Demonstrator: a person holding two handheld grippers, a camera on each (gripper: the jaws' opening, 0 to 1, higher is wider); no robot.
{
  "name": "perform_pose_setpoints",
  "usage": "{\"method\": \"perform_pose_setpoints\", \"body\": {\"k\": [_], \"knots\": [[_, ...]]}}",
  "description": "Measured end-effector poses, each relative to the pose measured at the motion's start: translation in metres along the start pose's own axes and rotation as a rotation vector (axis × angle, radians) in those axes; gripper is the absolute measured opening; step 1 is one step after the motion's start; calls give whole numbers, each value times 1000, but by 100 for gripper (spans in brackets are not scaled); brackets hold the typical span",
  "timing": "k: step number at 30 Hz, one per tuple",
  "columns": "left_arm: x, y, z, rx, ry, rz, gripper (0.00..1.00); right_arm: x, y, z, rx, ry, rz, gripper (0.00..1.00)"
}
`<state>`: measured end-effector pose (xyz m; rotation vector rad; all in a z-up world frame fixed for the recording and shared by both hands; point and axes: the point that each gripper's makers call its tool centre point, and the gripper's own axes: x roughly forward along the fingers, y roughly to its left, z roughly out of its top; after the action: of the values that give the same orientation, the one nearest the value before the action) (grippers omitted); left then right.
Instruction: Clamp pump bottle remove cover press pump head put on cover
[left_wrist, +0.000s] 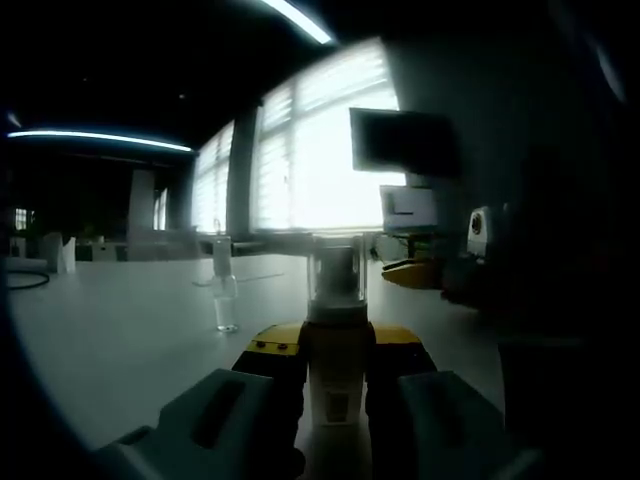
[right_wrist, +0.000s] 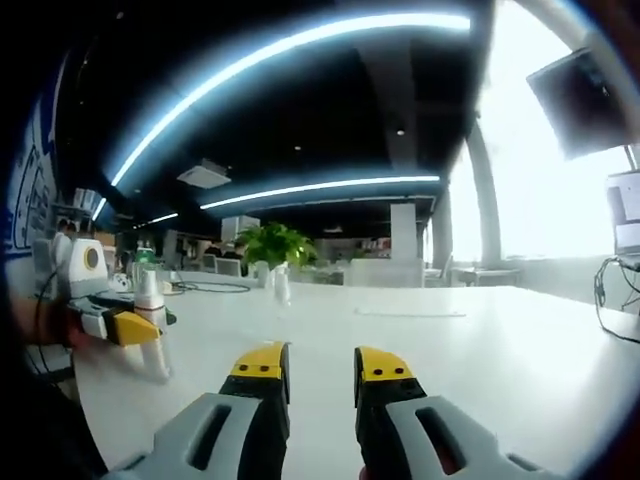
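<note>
The pump bottle stands upright on the white table, and my left gripper is shut on its pale body. A clear cover sits over its pump head. In the right gripper view the same bottle appears at far left, held by the yellow-tipped left gripper. My right gripper hovers over the table, well to the right of the bottle, open with nothing between its jaws.
A small clear bottle stands on the table further out; it also shows as a clear bottle beside a potted plant. A monitor and cables are near the bright windows.
</note>
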<state>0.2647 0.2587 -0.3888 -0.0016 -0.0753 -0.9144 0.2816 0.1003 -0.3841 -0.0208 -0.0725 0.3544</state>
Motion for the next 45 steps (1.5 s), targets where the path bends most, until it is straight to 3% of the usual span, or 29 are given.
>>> {"method": "perform_pose_setpoints", "body": {"k": [15, 26, 30, 37, 45], "knots": [[0, 3, 1, 32, 3, 7, 13, -2, -3, 2, -9, -16, -7, 20], [2, 11, 10, -26, -24, 29, 13, -3, -6, 4, 13, -32, -19, 20], [9, 14, 13, -1, -8, 41, 13, -3, -6, 4, 17, -35, -18, 19], [26, 14, 26, 20, -34, 36, 13, -5, -12, 6, 53, -52, -29, 18], [50, 12, 39, -8, -60, 20, 13, -3, -13, 4, 48, -46, -28, 18]]}}
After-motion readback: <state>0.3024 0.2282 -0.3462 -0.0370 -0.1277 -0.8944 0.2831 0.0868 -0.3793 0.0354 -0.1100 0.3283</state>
